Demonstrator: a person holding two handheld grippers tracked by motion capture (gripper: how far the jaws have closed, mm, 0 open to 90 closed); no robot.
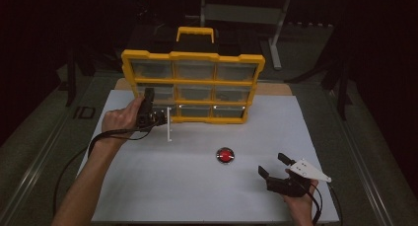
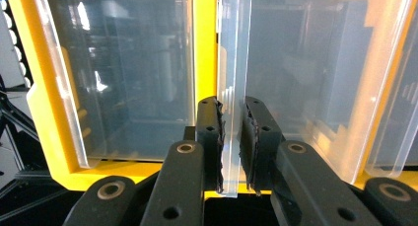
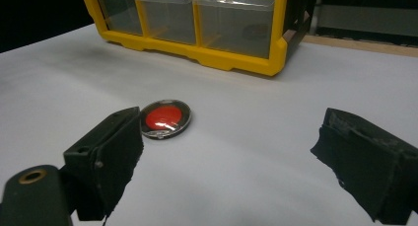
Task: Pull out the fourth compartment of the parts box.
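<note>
A yellow organizer (image 1: 192,56) with clear drawers stands upright at the back of the white table. Its bottom-left drawer (image 1: 169,125) is pulled out toward me. My left gripper (image 1: 160,118) is shut on that drawer's clear front handle. In the left gripper view the handle (image 2: 234,48) runs upright between the pads of the left gripper (image 2: 231,117), with the yellow frame (image 2: 204,38) close behind. My right gripper (image 1: 272,164) rests open near the front right of the table. A round red disc in a clear case (image 1: 225,155) lies just left of and beyond it.
The white table top (image 1: 197,186) spreads wide between my two hands. In the right gripper view the disc (image 3: 165,118) sits by the left jaw of the right gripper (image 3: 231,157), and the organizer's bottom row (image 3: 217,58) lies farther back. Dark room and metal frames lie behind.
</note>
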